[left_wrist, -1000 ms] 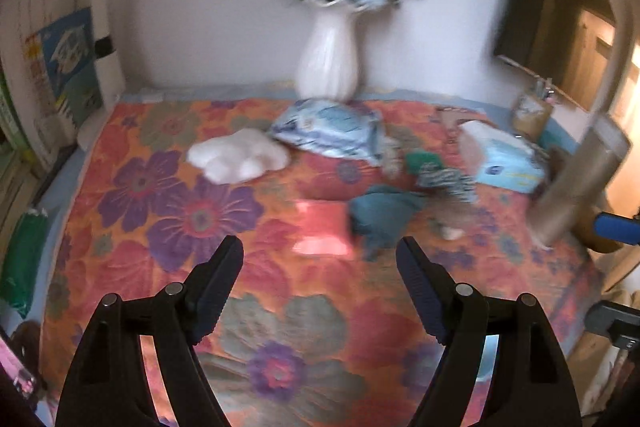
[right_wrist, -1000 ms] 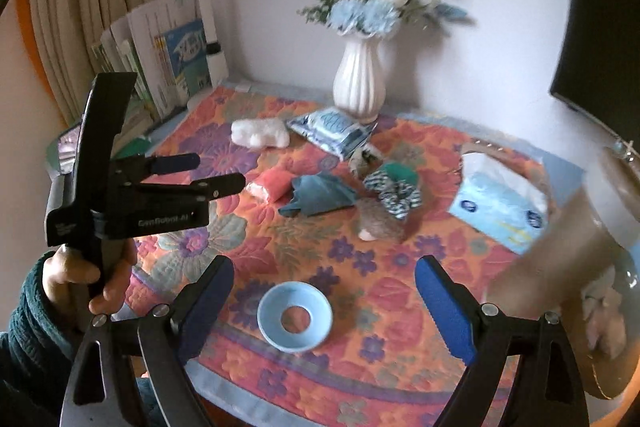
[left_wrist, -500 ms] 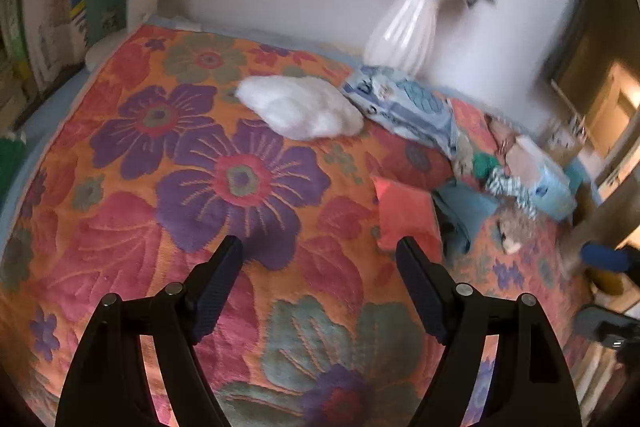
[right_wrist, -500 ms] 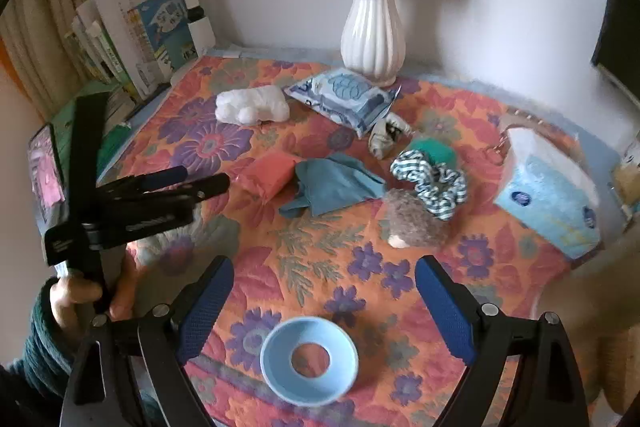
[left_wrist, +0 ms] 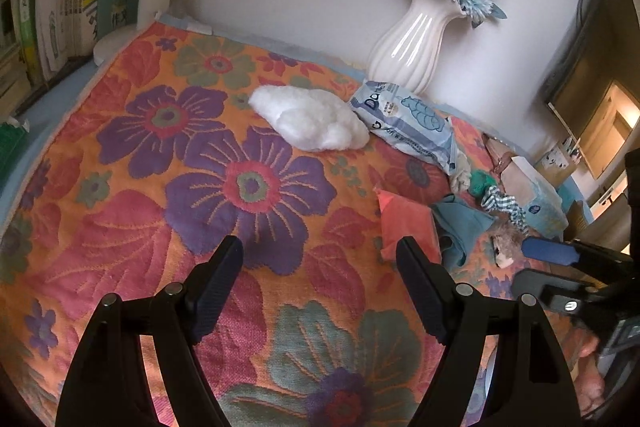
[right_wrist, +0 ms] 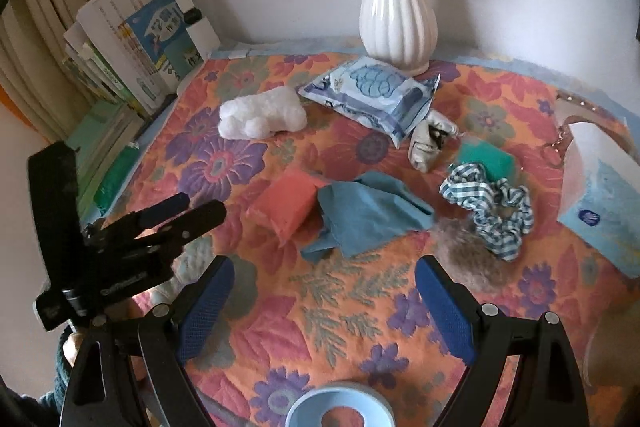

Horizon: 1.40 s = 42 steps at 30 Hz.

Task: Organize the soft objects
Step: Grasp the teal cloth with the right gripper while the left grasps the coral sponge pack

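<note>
Both units stand spread and empty: the left hand-held gripper [left_wrist: 320, 287] over bare floral cloth [left_wrist: 120, 227], the right hand-held gripper [right_wrist: 324, 301] short of the soft items. The coral pad [right_wrist: 286, 205], teal cloth [right_wrist: 368, 213] and checked scrunchie [right_wrist: 492, 211] lie unsorted mid-counter, apparently awaiting a first pick.

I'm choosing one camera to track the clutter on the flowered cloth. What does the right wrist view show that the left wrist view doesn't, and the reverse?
Only the right wrist view shows the light blue ring at the near edge and the whole checked scrunchie.

Only the left wrist view shows the dark screen on the far wall.

Both show the white vase, white stuffing, wipes pack, coral pouch, teal cloth and tissue box.
</note>
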Available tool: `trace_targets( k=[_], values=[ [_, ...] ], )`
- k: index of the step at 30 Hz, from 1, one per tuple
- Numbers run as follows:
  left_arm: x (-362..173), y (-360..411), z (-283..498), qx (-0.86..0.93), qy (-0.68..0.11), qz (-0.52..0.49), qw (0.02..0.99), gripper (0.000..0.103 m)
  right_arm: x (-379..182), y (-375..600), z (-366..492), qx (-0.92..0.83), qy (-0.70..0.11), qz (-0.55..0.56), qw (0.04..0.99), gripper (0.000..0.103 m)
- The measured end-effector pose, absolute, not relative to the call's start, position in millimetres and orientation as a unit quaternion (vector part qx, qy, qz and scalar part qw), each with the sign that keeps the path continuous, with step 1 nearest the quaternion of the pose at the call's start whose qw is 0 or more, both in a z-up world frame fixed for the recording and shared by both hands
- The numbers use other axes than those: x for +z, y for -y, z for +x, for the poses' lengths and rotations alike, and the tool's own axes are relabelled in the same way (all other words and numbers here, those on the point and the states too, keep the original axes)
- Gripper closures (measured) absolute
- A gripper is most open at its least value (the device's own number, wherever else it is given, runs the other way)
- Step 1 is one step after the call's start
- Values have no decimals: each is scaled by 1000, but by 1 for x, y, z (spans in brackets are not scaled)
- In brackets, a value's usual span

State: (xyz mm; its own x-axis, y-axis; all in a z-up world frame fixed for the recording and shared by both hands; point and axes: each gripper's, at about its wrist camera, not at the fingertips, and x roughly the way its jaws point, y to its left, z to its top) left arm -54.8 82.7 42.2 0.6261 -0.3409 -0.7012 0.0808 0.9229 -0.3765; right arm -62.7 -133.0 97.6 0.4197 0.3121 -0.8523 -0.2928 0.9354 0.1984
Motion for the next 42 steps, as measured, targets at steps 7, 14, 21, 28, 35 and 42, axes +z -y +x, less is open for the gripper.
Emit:
trace_targets(
  k=[7, 14, 21, 28, 35, 42],
  values=[
    [41, -90, -54, -118, -418, -174, 884, 26, 73, 145, -55, 126, -524, -27, 842, 14],
    [45, -85, -43, -142, -457, -178, 860, 26, 87, 167, -51, 67, -507, -46, 858, 22],
    [53, -24, -26, -182, -462, -73, 865, 31, 98, 127, -39, 156, -493, -124, 847, 22],
    [36, -31, -15, -179, -457, -70, 868, 43, 74, 121, -17, 200, -503, -142, 829, 22],
    [37, -40, -11, -192, -456, -102, 863, 44, 49, 130, -6, 205, -516, -108, 825, 40],
    [42, -11, 0, -182, -462, -49, 867, 31, 57, 128, -26, 202, -501, -122, 832, 70]
  ],
)
